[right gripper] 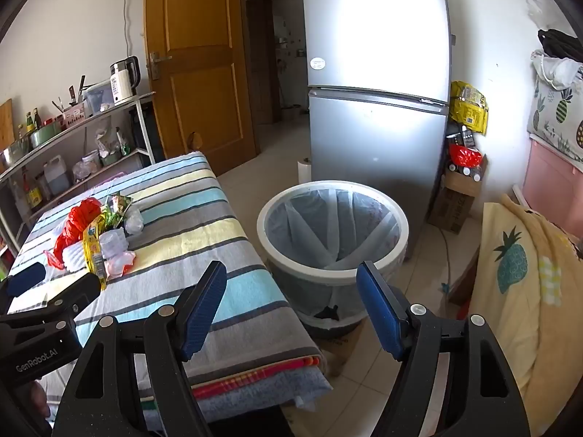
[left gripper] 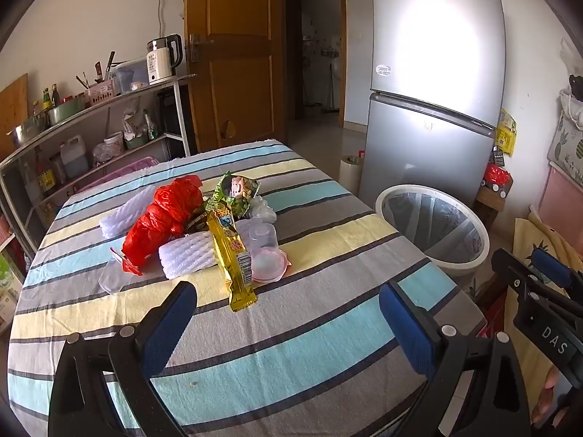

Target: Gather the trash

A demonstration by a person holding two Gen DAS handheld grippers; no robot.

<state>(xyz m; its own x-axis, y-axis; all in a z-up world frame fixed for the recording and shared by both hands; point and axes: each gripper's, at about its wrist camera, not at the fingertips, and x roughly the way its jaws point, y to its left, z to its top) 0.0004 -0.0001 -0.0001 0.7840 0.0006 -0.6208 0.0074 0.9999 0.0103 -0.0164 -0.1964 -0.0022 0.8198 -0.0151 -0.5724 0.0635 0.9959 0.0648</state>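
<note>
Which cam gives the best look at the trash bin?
Right wrist: the trash bin sits near centre, its whole white rim, the clear liner and the lower wall visible between the open right tongs. Left wrist shows the bin smaller, off to the right, its base cut off by the table edge.

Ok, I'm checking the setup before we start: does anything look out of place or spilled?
Only the expected mess: a heap of trash in the middle of the striped table, with a red plastic bag, a yellow wrapper and foam sleeves. The lined bin stands upright beside the table. Nothing has spilled.
</note>
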